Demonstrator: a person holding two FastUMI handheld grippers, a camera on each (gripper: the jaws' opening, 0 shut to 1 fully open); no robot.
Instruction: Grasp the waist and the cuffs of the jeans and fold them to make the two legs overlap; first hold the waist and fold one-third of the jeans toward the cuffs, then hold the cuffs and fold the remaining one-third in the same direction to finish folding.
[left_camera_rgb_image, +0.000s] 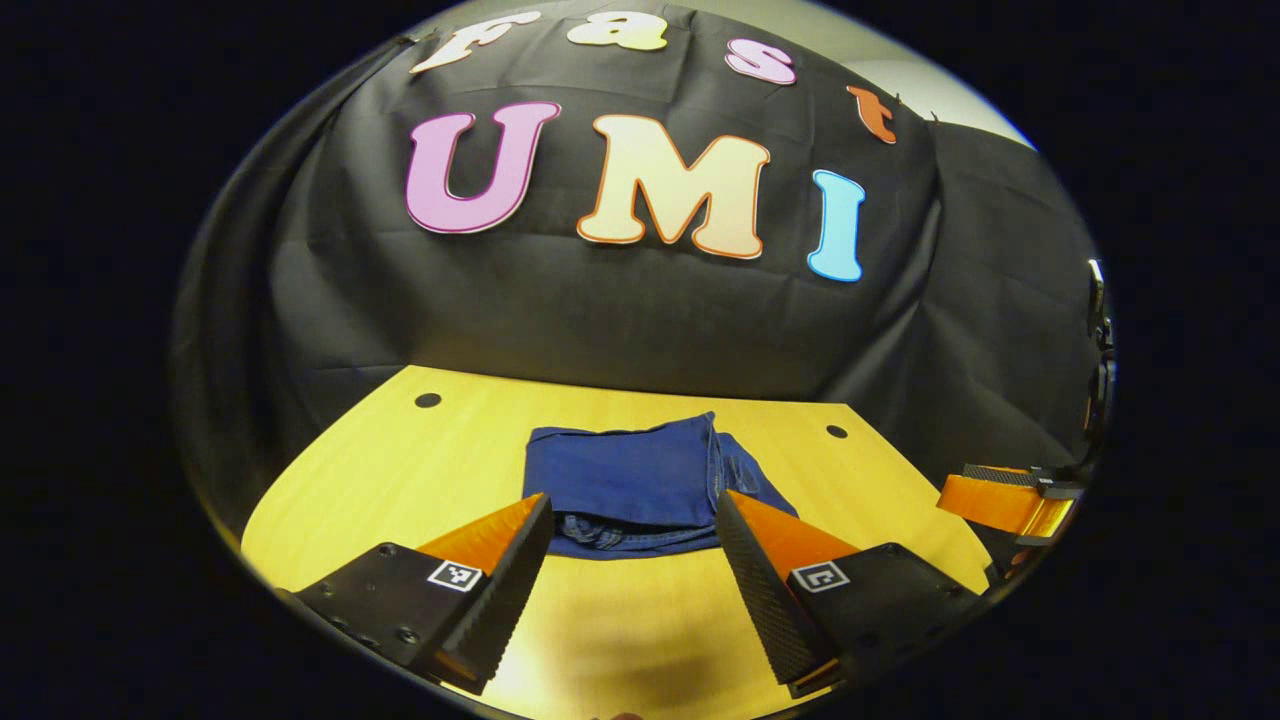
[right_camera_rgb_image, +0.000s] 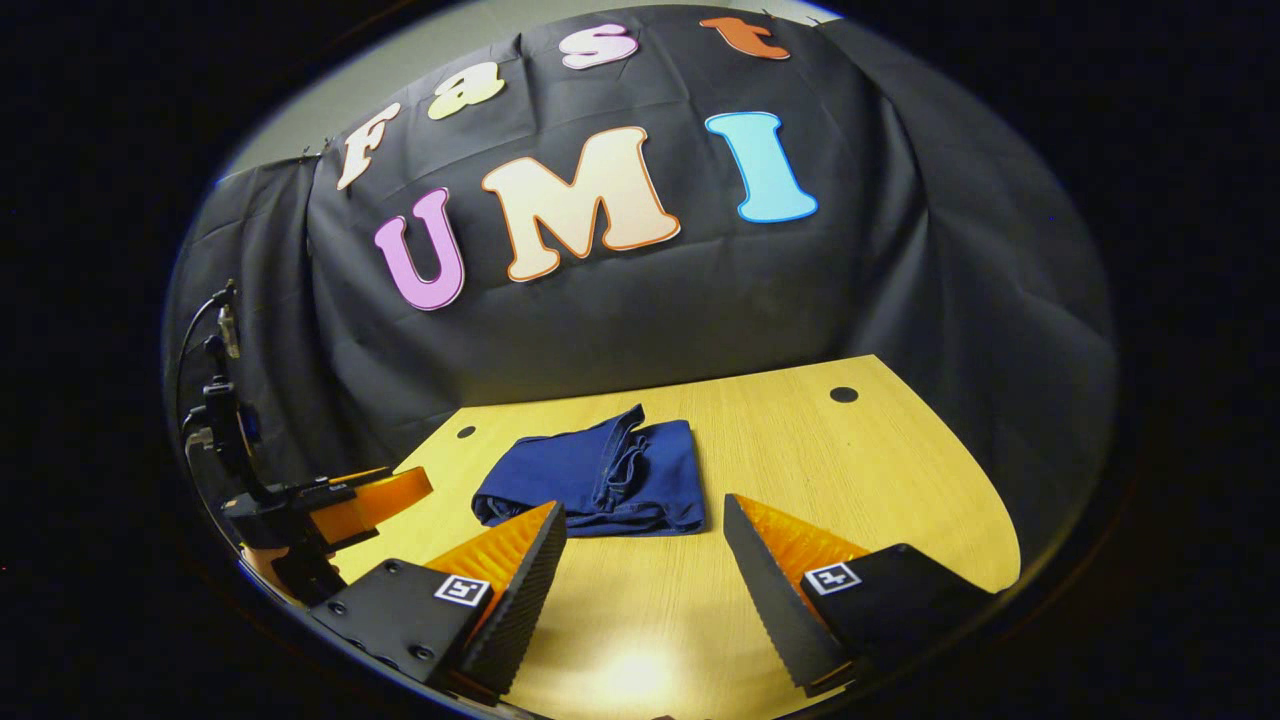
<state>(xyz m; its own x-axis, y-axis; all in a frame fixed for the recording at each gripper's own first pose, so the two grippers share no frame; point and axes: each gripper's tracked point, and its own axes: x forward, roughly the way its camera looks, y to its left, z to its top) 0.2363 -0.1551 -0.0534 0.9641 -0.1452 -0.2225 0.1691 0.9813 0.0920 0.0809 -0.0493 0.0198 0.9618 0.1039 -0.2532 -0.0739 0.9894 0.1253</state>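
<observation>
Lying folded into a compact stack on the yellow wooden table (left_camera_rgb_image: 400, 470), the blue jeans (left_camera_rgb_image: 630, 485) are seen near the middle of the tabletop — layered edges are turned toward the near side in the left gripper view. The left gripper (left_camera_rgb_image: 632, 520) is held with its fingers spread wide apart, nothing between them, just short of the denim's near edge. In the right gripper view the jeans (right_camera_rgb_image: 590, 480) sit ahead and slightly left, and the right gripper (right_camera_rgb_image: 642, 530) is likewise released — empty, above bare table (right_camera_rgb_image: 850, 470). Black cloth (left_camera_rgb_image: 600, 320) is hung behind the table.
</observation>
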